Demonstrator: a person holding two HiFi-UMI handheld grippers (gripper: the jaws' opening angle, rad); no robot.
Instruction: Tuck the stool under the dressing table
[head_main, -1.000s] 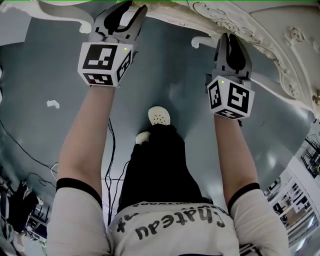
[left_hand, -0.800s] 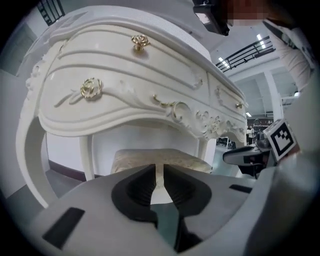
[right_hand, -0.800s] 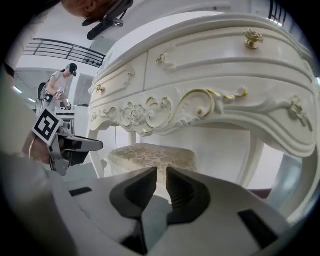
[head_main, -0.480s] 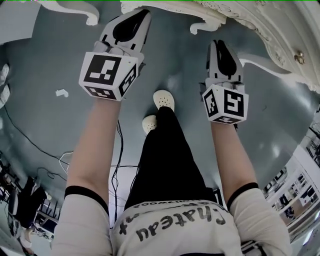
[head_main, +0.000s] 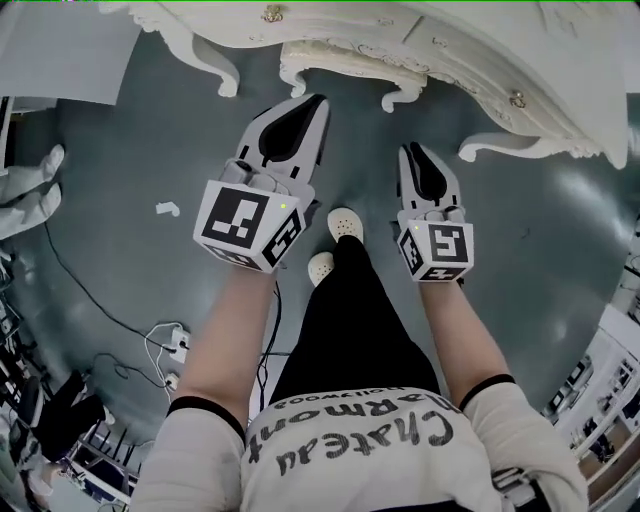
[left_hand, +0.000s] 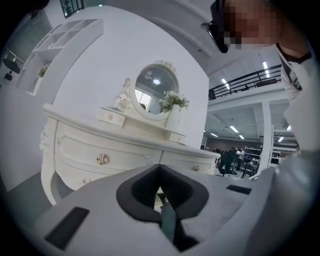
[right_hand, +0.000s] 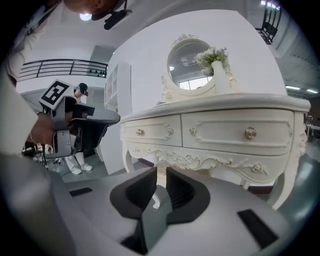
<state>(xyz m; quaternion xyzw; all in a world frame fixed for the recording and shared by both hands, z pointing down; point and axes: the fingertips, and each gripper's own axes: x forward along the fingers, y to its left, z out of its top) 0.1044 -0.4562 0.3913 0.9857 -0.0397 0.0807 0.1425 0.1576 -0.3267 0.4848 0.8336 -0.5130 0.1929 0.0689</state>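
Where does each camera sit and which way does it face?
Head view: on the person's head, facing steeply down at the floor; shows forearms, legs, left gripper, right gripper, dressing table at top.
Left gripper view: on that gripper, facing along its shut jaws at the table's drawers and mirror; the person's shirt at right.
Right gripper view: on that gripper, facing the table front; left gripper at left.
Shared: both gripper views show the table and mirror.

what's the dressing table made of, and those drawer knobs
Dressing table: probably wood painted cream-white, satin finish; carved scrollwork along the apron and curved legs suggest it, though moulded resin can't be ruled out. Drawer knobs: likely brass-toned metal, judging by their gold glint.
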